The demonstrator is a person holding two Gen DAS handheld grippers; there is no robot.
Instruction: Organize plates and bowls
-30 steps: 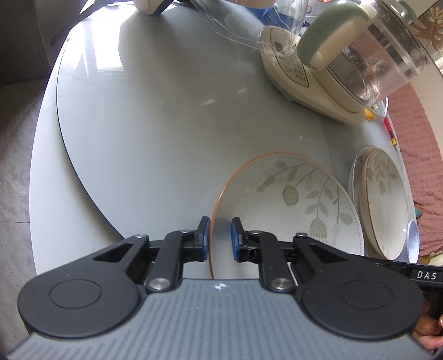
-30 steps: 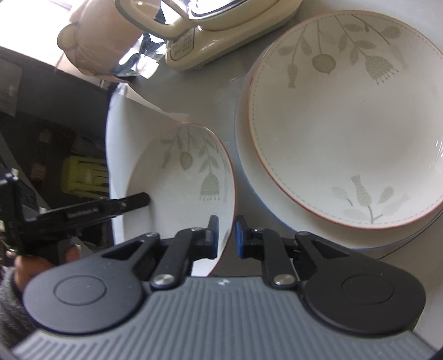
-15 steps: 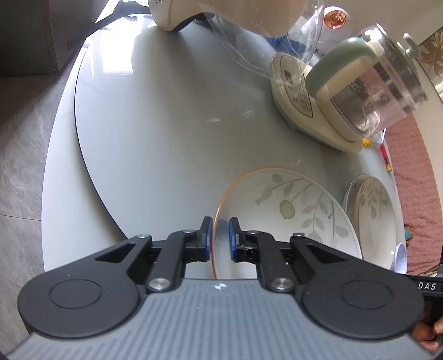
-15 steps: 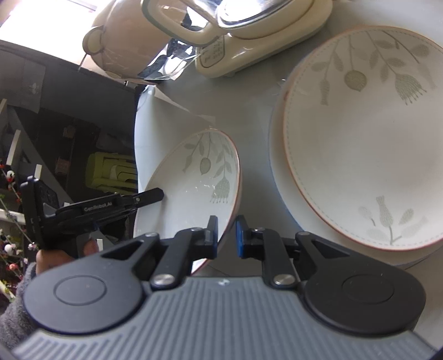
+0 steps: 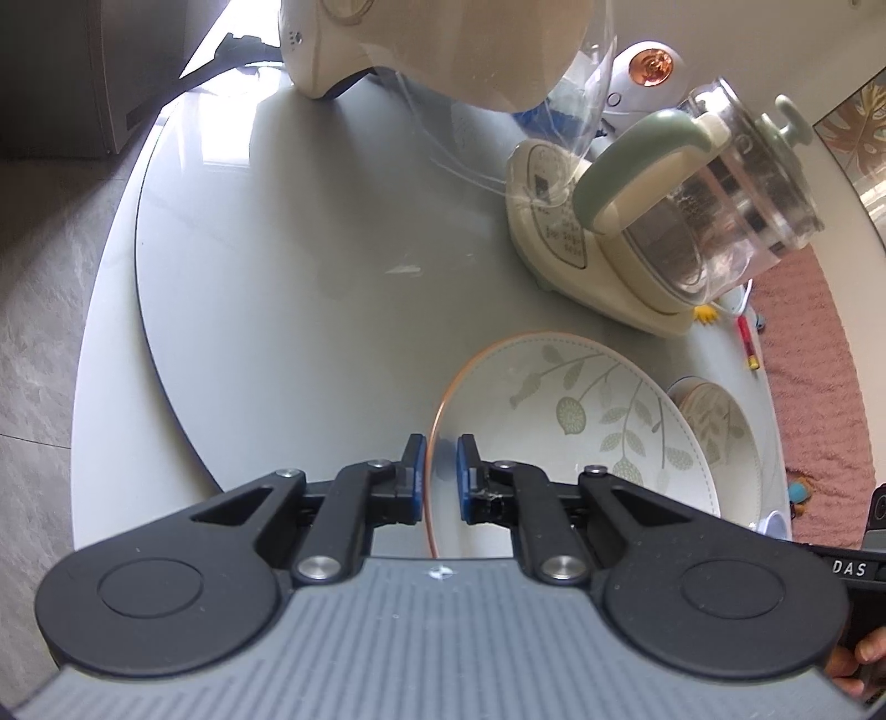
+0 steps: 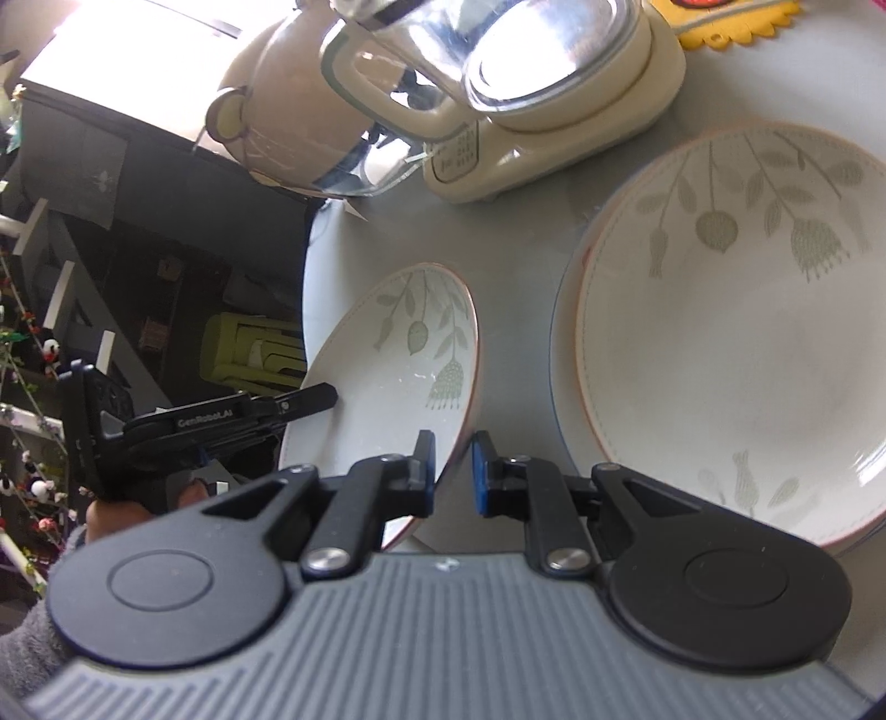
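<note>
A white plate with a leaf pattern and orange rim (image 5: 576, 437) is held in the air between both grippers. My left gripper (image 5: 440, 471) is shut on its rim at one side. My right gripper (image 6: 453, 468) is shut on the opposite rim of the same plate (image 6: 398, 360). The left gripper also shows in the right wrist view (image 6: 266, 412), clamped on the plate's far edge. A stack of matching plates (image 6: 736, 332) lies on the grey round table to the right, also seen in the left wrist view (image 5: 720, 421).
A cream kettle base with a glass jug (image 5: 664, 221) stands at the back of the table (image 5: 277, 249). A cream appliance (image 5: 415, 44) and a clear container stand behind it. A pink rug (image 5: 819, 360) lies beyond the table's right edge.
Both grippers have lifted the plate higher above the table. The stack of plates now looks smaller and further off in the left wrist view.
</note>
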